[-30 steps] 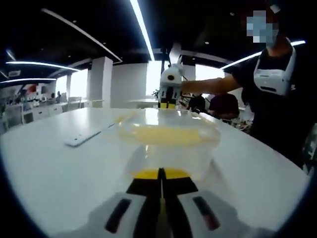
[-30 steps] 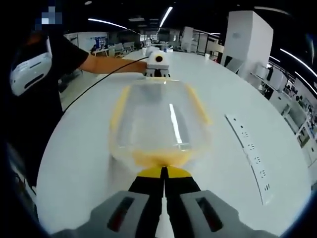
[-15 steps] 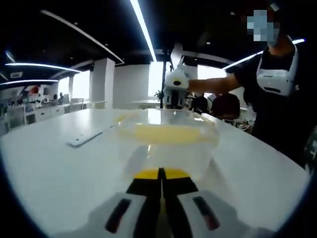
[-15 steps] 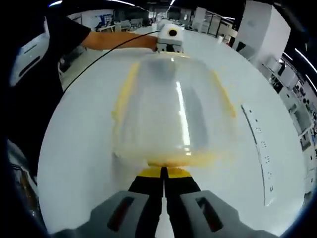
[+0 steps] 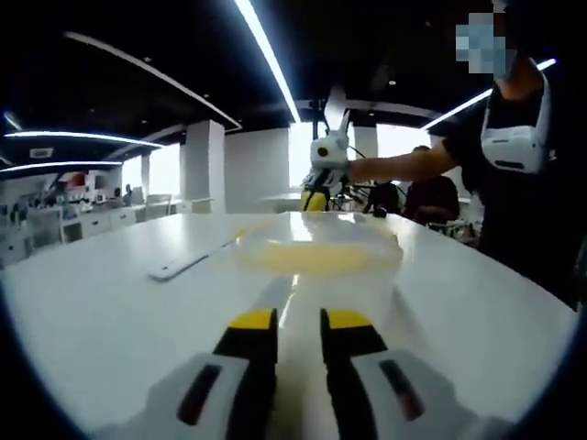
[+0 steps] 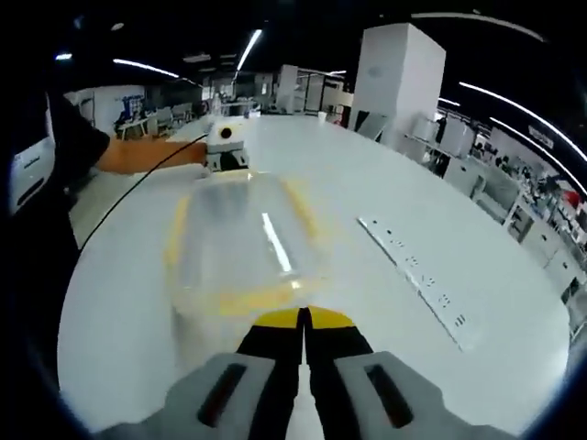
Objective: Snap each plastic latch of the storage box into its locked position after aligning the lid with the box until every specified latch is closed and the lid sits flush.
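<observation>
Clearly the storage box (image 5: 316, 261) is a light thing: a clear, thin-walled plastic tub with a yellow-edged lid (image 6: 240, 234), standing on the white table (image 5: 101, 312) at the centre of both views. By the look of it, it would slide on the smooth top if pushed from one side only, and the walls would flex under a hard squeeze. The sensible place to work is at the yellow latches on the short ends, pressing each against the box wall while the opposite end is steadied. The near-end latch (image 6: 252, 299) shows as a yellow band just above the right gripper's tips; whether it is snapped home I cannot tell through the blur.

The left gripper (image 5: 298, 323) points at one short end of the box from low over the table, its jaws a small gap apart and gripping nothing, the yellow tips just short of the box wall. The right gripper (image 6: 304, 319) looks along the lid from the opposite end, higher up and tilted downward; its jaws are pressed together with nothing between them, tips near the box end. In the left gripper view it hangs above the far end of the box at upper centre. A white power strip (image 6: 417, 280) lies on the table to the right of the box, well apart from it.
</observation>
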Available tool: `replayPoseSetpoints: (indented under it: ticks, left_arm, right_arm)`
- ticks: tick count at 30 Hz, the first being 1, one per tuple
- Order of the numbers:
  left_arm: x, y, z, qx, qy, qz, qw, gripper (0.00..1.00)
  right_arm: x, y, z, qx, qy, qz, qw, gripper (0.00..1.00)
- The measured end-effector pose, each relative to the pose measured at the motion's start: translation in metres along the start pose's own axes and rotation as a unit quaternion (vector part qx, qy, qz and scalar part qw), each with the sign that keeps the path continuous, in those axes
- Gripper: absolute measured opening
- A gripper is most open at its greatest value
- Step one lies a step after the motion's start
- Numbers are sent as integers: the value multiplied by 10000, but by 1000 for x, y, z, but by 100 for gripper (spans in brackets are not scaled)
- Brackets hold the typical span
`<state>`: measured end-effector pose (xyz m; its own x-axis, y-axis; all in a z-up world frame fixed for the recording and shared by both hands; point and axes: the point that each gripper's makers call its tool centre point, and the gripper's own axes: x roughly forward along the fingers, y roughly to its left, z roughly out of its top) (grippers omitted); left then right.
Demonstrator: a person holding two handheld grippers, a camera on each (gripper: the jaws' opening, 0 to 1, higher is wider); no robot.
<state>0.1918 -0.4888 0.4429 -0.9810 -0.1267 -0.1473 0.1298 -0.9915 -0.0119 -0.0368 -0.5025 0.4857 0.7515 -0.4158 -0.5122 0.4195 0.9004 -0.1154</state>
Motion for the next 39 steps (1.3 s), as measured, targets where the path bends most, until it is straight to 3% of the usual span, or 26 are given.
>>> replayPoseSetpoints:
  ticks: [2, 5, 10, 12, 15, 18, 22, 26, 29, 36, 39]
  left_arm:
    - [-7, 4, 1, 102, 31, 131, 9999, 19]
    - [-19, 9, 13, 257, -66, 271, 9993, 18]
    - [-29, 9, 38, 467, -216, 359, 9980, 15]
    - [-28, 7, 45, 507, -214, 295, 9980, 13]
    - [-21, -2, 52, 581, -202, 133, 9980, 11]
    - [-13, -3, 50, 529, -79, -37, 9986, 8]
    - [-10, 1, 47, 400, -67, -90, 9991, 8]
    - [-5, 0, 41, 284, 108, -164, 9994, 4]
    - [-3, 1, 41, 202, 82, -178, 9996, 3]
    - [-1, -3, 39, 62, 109, -227, 9997, 0]
    - [0, -3, 39, 23, 141, -235, 9996, 0]
  right_arm:
    - [-5, 6, 14, 52, -529, 37, 9986, 5]
    - [-11, 14, 22, 317, -1043, 106, 9940, 8]
    - [-17, 25, -3, 370, -1214, 277, 9915, 11]
    - [-20, 35, -10, 561, -1442, 604, 9861, 16]
    - [-16, 45, -23, 588, -1490, 849, 9834, 26]
    - [-8, 50, -33, 520, -1531, 1052, 9812, 30]
    - [0, 57, -30, 418, -1776, 1303, 9745, 47]
    - [6, 53, -28, 338, -2002, 1440, 9685, 46]
    - [11, 50, -28, 283, -2168, 1523, 9638, 41]
    - [13, 53, -26, 265, -2508, 1866, 9495, 42]
    - [14, 53, -25, 278, -2491, 1906, 9491, 43]
